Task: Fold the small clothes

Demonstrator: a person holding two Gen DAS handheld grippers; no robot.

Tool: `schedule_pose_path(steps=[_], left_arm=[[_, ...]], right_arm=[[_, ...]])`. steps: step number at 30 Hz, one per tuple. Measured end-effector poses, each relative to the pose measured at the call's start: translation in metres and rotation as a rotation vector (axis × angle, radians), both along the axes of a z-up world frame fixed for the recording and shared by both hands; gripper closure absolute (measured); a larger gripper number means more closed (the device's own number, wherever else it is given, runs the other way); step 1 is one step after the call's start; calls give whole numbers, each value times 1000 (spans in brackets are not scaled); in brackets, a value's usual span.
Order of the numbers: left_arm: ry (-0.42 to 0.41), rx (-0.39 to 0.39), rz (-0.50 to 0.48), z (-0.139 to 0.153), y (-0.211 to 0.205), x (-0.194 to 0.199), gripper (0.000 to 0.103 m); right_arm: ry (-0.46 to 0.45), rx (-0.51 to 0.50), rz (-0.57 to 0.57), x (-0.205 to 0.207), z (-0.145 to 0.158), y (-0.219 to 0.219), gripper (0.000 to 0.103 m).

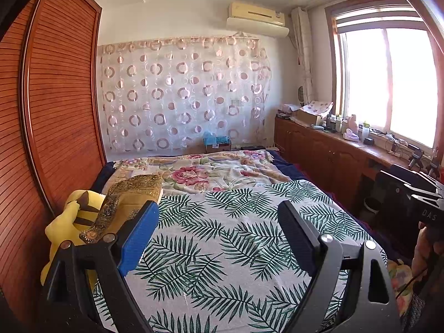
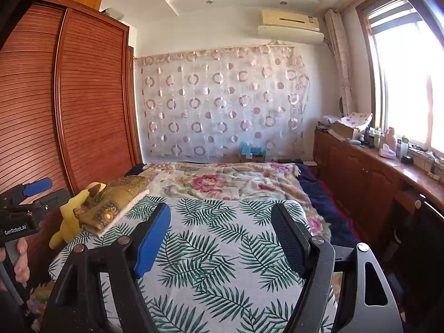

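Folded golden garment (image 2: 116, 202), perhaps, bedside-left.

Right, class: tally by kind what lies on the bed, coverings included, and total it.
Leaf-print sheet: 1
Floral blanket: 1
Gold folded cloth: 1
Yellow soft toy: 1
Total: 4

The yellow plush toy (image 1: 65, 222) is half covered by the folded gold embroidered cloth (image 1: 125, 194), its shape unclear. The items along the wooden counter (image 2: 388, 163) are too small to name. The window (image 1: 388, 83) is blown out white. The leaf-print sheet (image 2: 222, 249) runs off the bottom edge.
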State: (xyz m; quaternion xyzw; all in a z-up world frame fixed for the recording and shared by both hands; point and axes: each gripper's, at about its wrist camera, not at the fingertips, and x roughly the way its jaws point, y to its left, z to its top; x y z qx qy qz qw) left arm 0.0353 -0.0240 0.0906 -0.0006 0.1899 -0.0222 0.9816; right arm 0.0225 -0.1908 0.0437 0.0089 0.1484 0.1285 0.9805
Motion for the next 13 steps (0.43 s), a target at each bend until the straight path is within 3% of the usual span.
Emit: schedule_pose_path(steps=[13], left_arm=[[0, 1, 0, -1, 0, 0, 15]], right_arm=[[0, 0, 0, 0, 1, -2, 26]])
